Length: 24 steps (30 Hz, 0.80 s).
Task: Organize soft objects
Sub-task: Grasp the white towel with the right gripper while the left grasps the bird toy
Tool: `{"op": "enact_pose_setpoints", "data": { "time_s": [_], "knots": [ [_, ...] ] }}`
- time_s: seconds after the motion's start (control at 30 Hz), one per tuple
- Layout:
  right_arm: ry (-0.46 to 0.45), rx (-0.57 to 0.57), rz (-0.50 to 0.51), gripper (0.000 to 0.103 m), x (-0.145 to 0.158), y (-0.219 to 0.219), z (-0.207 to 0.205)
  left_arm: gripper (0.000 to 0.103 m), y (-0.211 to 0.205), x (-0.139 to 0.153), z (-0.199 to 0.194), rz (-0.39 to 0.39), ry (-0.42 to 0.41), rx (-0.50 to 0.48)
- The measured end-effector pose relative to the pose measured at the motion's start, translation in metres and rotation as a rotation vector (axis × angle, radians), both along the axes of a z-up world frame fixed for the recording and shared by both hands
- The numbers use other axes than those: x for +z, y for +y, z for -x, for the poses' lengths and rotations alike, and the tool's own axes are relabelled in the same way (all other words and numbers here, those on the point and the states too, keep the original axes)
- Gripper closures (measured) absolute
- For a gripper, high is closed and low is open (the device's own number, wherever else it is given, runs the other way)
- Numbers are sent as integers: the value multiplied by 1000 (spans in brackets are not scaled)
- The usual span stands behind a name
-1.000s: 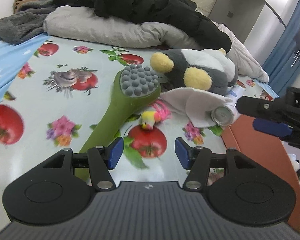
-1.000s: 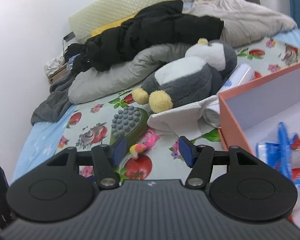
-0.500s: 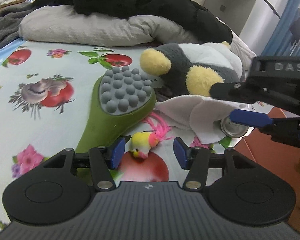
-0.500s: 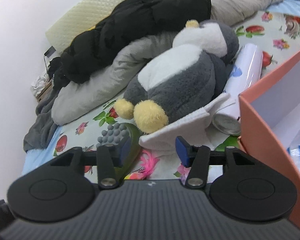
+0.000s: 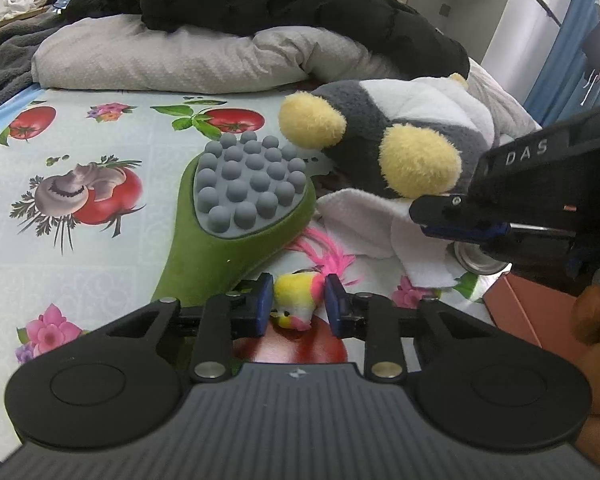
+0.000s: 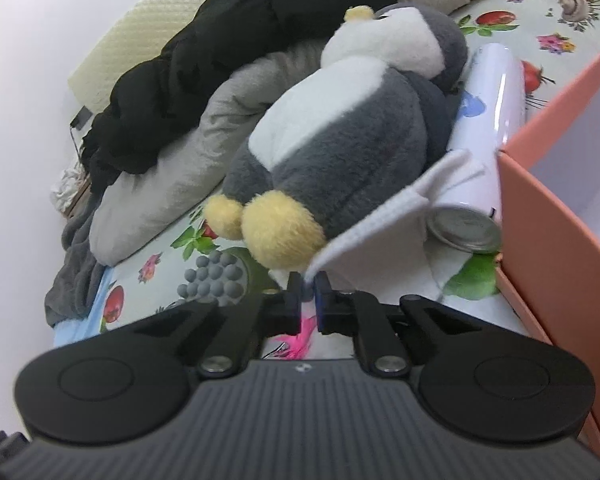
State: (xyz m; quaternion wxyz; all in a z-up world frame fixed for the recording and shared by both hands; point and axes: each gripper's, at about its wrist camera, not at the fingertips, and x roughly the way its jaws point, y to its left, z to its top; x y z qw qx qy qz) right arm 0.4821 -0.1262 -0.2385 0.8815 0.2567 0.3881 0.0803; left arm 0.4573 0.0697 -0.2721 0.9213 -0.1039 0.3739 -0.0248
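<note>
The left gripper (image 5: 295, 305) has just been closing and its jaws now pinch the small toy bird (image 5: 296, 298), light and squashy, best held across its body. The right gripper (image 6: 308, 298) has just closed on a corner of the white cloth (image 6: 384, 228), limp and thin. Both lie near the plush penguin (image 6: 352, 136) on the flowered sheet (image 5: 100, 240), left of the orange box (image 6: 548, 216).

Both the left gripper (image 5: 296, 304) and the right gripper (image 6: 308, 298) are matte black, ribbed-bodied tools with round side discs, silver screws and blue finger pads (image 5: 262, 300) (the right one bears white "DAS" lettering).
</note>
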Motion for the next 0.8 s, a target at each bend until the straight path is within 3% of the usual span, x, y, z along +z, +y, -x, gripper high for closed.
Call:
{"op": "enact_pose_setpoints", "data": {
  "time_s": [0.33,0.8],
  "knots": [
    [-16,21,11,97,8,-5,29,71,6,15,30,48,-20,43],
    [-3,93,94,97,21,-2,110,71,27,29,124,112,14,138]
  ]
}}
